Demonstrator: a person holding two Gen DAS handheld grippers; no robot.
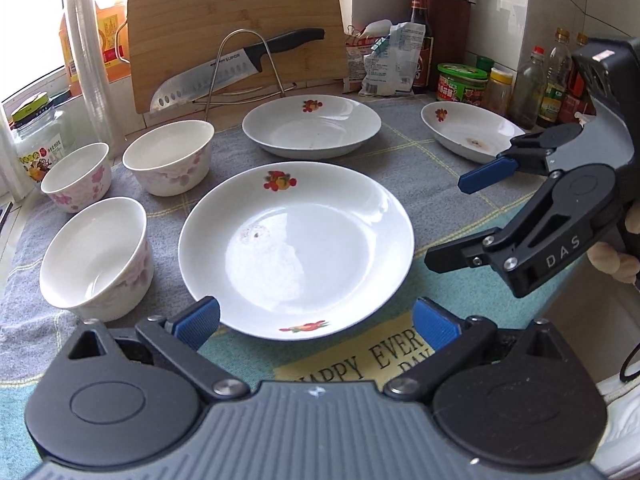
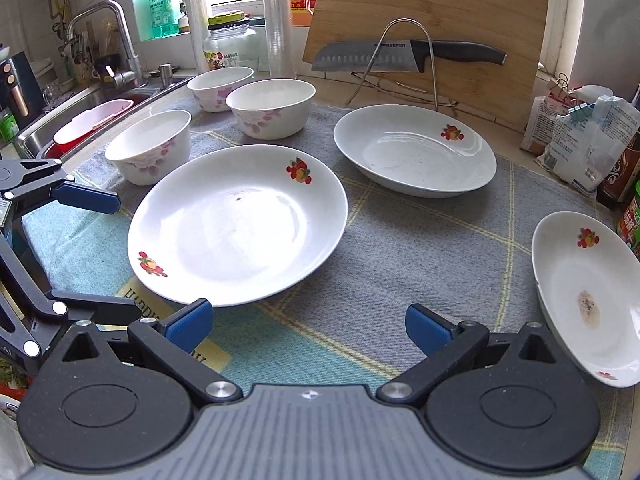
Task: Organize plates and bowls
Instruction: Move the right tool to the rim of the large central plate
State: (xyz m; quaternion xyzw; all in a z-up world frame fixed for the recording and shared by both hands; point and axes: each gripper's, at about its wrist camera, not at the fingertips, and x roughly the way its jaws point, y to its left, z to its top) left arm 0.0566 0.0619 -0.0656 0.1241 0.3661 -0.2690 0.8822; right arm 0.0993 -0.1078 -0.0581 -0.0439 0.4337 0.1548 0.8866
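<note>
Three white plates with fruit prints lie on a grey mat [image 1: 420, 168]: a near plate [image 1: 296, 244] [image 2: 240, 224], a far plate [image 1: 312, 124] [image 2: 416, 152], and a right plate [image 1: 468, 130] [image 2: 588, 292] with a brown stain. Three white floral bowls [image 1: 96, 256] [image 1: 170, 156] [image 1: 76, 176] stand at the left, also in the right wrist view [image 2: 150, 146] [image 2: 272, 108] [image 2: 220, 86]. My left gripper [image 1: 316, 322] is open and empty at the near plate's front rim. My right gripper [image 2: 306, 326] [image 1: 448, 224] is open and empty, right of that plate.
A cutting board [image 1: 236, 28] leans at the back with a knife [image 1: 236, 68] on a wire rack. Bottles and jars [image 1: 536, 80] crowd the right back corner. A sink [image 2: 80, 112] with a tap lies left. A plastic wrap roll [image 1: 86, 60] and a jar [image 1: 36, 140] stand at the left.
</note>
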